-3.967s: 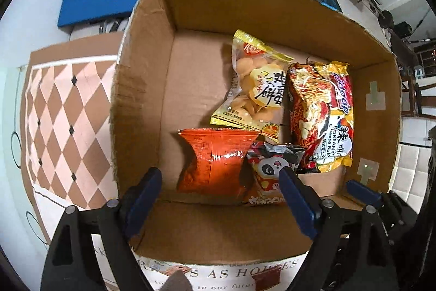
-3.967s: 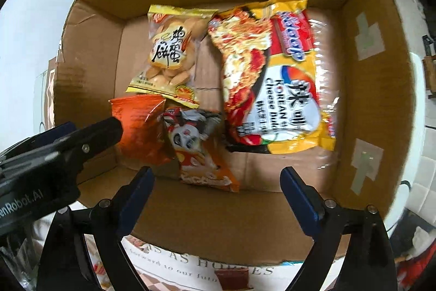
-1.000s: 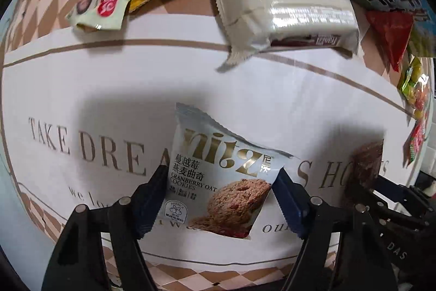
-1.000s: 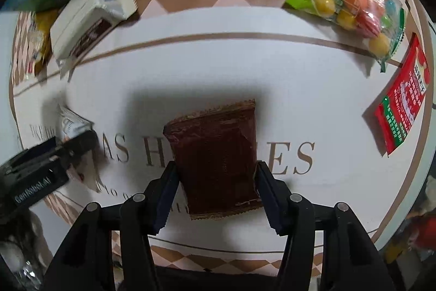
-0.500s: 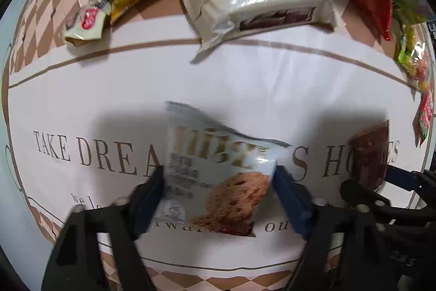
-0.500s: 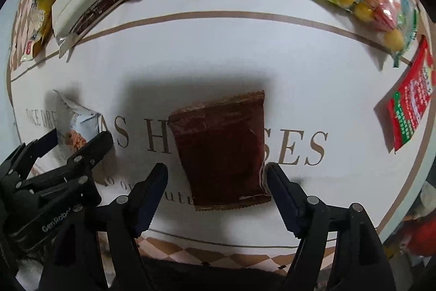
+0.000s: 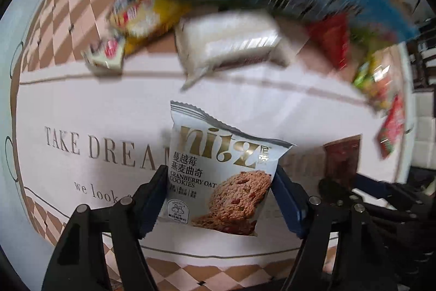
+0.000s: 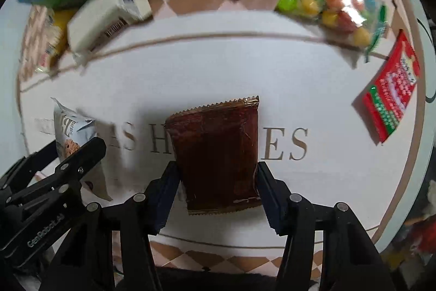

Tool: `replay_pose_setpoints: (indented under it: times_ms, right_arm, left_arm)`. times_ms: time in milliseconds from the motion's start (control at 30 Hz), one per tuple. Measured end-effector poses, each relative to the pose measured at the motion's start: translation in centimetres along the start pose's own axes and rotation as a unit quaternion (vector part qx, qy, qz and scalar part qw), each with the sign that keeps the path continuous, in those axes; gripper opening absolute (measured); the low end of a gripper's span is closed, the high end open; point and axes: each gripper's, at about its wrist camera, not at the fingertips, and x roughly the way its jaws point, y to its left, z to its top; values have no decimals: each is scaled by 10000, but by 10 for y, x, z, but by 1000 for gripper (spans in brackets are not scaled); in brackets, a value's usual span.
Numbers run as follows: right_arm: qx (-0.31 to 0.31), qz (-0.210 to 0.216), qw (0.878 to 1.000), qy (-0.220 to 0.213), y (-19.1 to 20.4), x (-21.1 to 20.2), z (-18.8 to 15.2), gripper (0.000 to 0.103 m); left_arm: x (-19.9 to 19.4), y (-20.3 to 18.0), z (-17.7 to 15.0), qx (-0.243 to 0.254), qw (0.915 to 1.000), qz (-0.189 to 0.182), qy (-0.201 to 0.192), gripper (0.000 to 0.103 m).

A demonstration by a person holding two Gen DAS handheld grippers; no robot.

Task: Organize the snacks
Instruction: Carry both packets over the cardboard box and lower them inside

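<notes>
Both packets now sit gripped, cookie bag (image 7: 218,176) in left gripper (image 7: 219,198), brown packet (image 8: 218,154) between right gripper's (image 8: 218,191) closing jaws, boxing pending; more snacks wait upper frame.

a round tabletop (image 7: 81,111) wears a white cloth printed with gold lettering, ringed by a thin brown line and a tan-and-pink diamond checker border at its edges. past its right edge, pale tiled floor (image 7: 423,124) shows, blurred.
</notes>
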Motion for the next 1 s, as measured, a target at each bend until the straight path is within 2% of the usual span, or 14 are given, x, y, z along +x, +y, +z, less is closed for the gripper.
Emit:
replay_pose_setpoints:
  times_ms: [100, 200, 267, 333, 400, 467, 567, 700, 900, 1000]
  right_arm:
    - [23, 303, 9993, -219, -9, -37, 2, 59]
    - [-41, 527, 9967, -613, -13, -82, 8, 59]
    - [-66, 642, 9936, -928, -12, -125, 25, 59]
    - [-78, 749, 9902, -1180, -5, -159, 38, 59]
    - [-103, 787, 9868, -1411, 3, -185, 56, 59]
    - [-129, 714, 9842, -1615, 6, -204, 77, 59]
    - [-49, 684, 9834, -1680, 12, -212, 115, 59]
    - [8, 474, 9861, -1591, 16, -207, 157, 59]
    - [244, 253, 9934, -1087, 6, -151, 209, 59]
    - [382, 154, 9965, -729, -1, -117, 228, 59]
  left_arm:
    - [-42, -6, 12, -62, 9989, -325, -346, 72]
    - [-88, -16, 53, -44, 9959, -577, -689, 72]
    - [-124, -22, 84, 50, 9934, -670, -927, 73]
    - [-148, -24, 124, 195, 9915, -635, -1121, 73]
    - [-163, -25, 149, 302, 9902, -542, -1250, 73]
    - [-165, -28, 181, 400, 9897, -392, -1316, 73]
    - [-156, -28, 223, 428, 9915, -311, -1185, 73]
    - [-135, -24, 274, 346, 9964, -255, -735, 73]
    - [-86, -20, 334, 218, 9997, -29, -137, 73]
    - [-64, -19, 350, 209, 9996, 152, 63, 73]
